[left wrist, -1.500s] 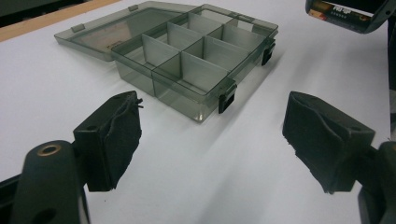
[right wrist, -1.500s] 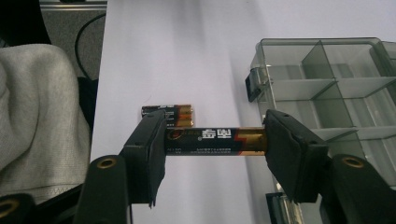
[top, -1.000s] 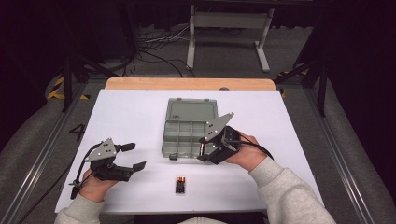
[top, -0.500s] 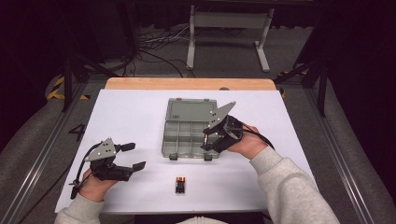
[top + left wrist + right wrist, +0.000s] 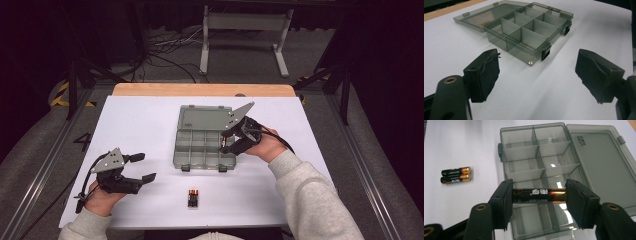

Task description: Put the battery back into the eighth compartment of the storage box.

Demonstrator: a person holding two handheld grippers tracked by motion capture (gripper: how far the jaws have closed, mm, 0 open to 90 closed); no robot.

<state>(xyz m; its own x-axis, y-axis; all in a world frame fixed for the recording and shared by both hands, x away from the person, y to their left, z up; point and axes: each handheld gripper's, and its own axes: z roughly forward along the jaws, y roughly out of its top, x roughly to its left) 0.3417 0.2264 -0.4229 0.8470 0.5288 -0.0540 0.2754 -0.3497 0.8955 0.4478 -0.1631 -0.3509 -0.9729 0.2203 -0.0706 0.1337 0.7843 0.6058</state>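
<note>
A smoky clear compartment box (image 5: 192, 150) lies open at mid-table, its lid (image 5: 200, 118) folded flat on the far side. My right gripper (image 5: 225, 141) hovers over the box's right-hand compartments, shut end to end on a black and gold battery (image 5: 538, 195). The compartments of the box (image 5: 524, 152) seen past that battery look bare. Two more batteries (image 5: 193, 198) lie side by side near the table's front edge, the same pair of batteries (image 5: 456, 175) showing left of the box. My left gripper (image 5: 142, 167) rests open at the front left, aimed at the box (image 5: 529, 47).
The white table top (image 5: 145, 125) ends in a wooden strip (image 5: 200, 90) at the far edge. Beyond it stand a metal frame (image 5: 245, 35) and loose cables (image 5: 165, 47) on the dark floor. A sleeved forearm (image 5: 310, 195) crosses the table's front right.
My right gripper has carried the battery up and to the right over the box, toward the far-right compartments. The left gripper has stayed where it was.
</note>
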